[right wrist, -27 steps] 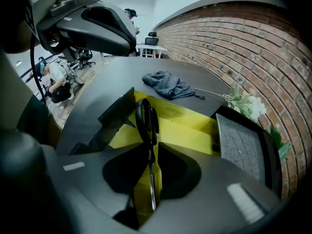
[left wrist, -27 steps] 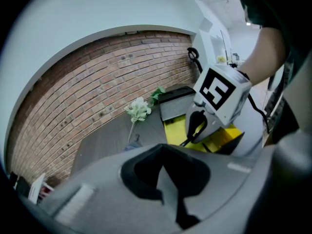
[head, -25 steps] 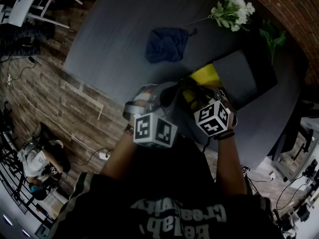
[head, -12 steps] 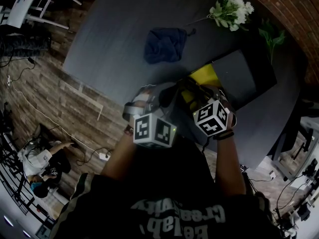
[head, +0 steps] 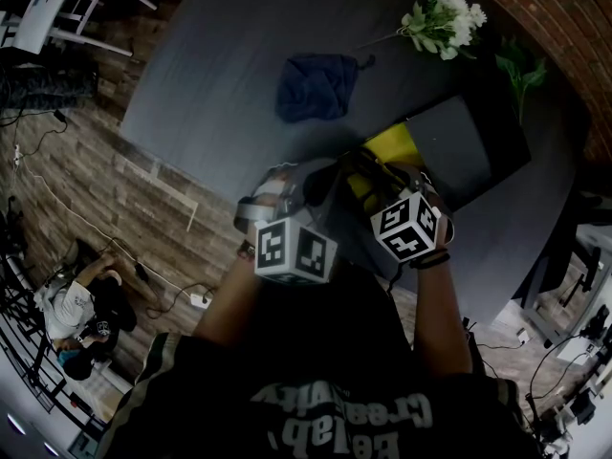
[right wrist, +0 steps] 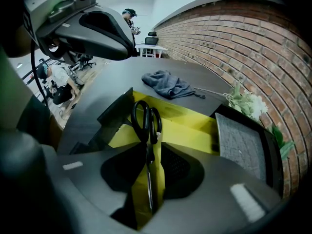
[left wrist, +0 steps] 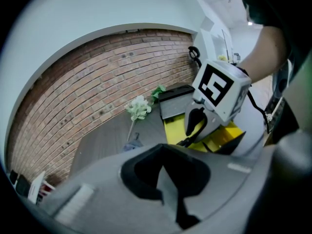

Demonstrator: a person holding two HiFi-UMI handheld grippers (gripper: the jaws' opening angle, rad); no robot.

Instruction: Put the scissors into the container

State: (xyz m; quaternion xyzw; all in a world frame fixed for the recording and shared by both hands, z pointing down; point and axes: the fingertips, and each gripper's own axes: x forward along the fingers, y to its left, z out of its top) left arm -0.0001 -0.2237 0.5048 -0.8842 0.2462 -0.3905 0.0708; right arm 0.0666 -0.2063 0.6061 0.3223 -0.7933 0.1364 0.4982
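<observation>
**scissors between parted jaws over the yellow container**

both hands sit close together in front of the person's body at the near edge of the table (head: 220,84). the right gripper (right wrist: 148,150) tips steeply down. its jaws have just been opening, and yellow shows on both sides of the blade, so the pads do not press. the scissors (right wrist: 147,139) stand between them, handles away from the gripper, over the yellow inside of the container (right wrist: 187,130). the left gripper (left wrist: 165,152) slants down just left of the container. its jaws are drawn together to a thin seam with nothing between them. a dark tray (right wrist: 241,145) lies against the container's right side. a blue cloth (right wrist: 165,84) and white flowers (right wrist: 246,104) lie farther back on the table, below a brick wall (right wrist: 234,38).
</observation>
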